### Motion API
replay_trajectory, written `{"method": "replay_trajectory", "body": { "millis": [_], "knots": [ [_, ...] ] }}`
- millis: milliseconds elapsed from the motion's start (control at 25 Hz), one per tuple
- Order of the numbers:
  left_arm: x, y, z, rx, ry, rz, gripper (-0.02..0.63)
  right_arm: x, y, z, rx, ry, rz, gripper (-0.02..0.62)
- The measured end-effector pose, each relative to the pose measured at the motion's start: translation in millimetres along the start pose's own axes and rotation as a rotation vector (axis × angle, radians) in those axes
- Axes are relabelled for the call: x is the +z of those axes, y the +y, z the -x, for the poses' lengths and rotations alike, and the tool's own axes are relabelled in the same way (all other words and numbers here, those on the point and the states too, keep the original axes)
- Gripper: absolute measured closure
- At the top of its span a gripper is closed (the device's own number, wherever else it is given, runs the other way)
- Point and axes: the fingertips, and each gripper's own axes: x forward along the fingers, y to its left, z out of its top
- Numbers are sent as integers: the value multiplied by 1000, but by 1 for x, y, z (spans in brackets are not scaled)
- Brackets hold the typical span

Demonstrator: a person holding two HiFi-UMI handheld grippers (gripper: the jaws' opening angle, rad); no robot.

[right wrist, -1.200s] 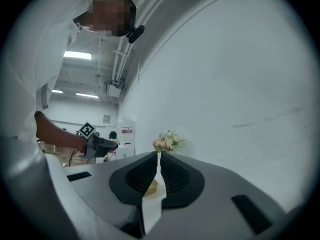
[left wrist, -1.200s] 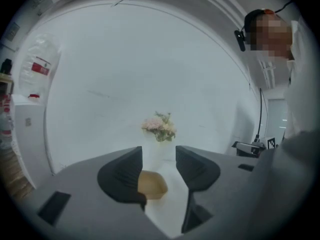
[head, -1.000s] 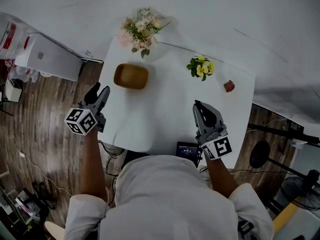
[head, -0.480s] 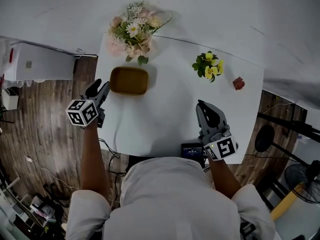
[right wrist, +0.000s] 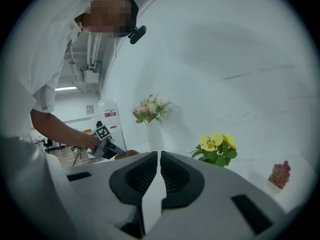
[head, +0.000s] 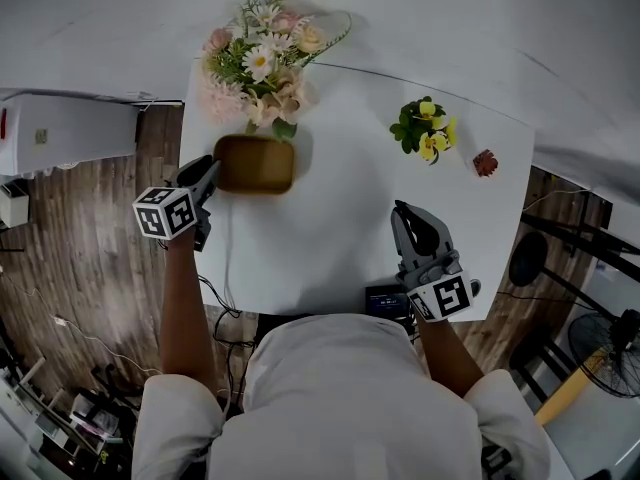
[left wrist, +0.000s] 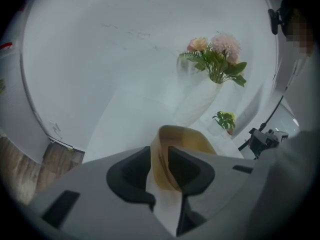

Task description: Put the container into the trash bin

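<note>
The right gripper fills the bottom of the view, its ribbed jaws pressed together with nothing between them. Beyond it on the white table stand a white vase of pale pink and cream flowers, a small pot of yellow flowers to its right and, farthest right, a small reddish ornament. At left a person in a white shirt reaches in with the left gripper — marker cube uppermost, jaws closing, tips at a brown container — too small here to tell whether the rim lies between them.
</note>
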Motion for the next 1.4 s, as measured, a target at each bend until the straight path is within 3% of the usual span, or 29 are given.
{"method": "replay_trajectory", "body": {
  "millis": [160,600,840,1080,1400],
  "knots": [
    [-1,1,-6,-14,17,6,552,-1,0,-2,-6,0,17,549],
    [9,-26,19,4,-45,20,580,33,-4,25,-21,-96,56,549],
    [27,-79,66,-9,-151,-29,580,57,-7,68,-27,-179,88,549],
    [26,-146,122,0,-247,-87,581,69,6,115,22,-259,111,550],
    [-20,-222,205,21,-359,-107,583,94,42,170,142,-352,170,551]
  ]
}}
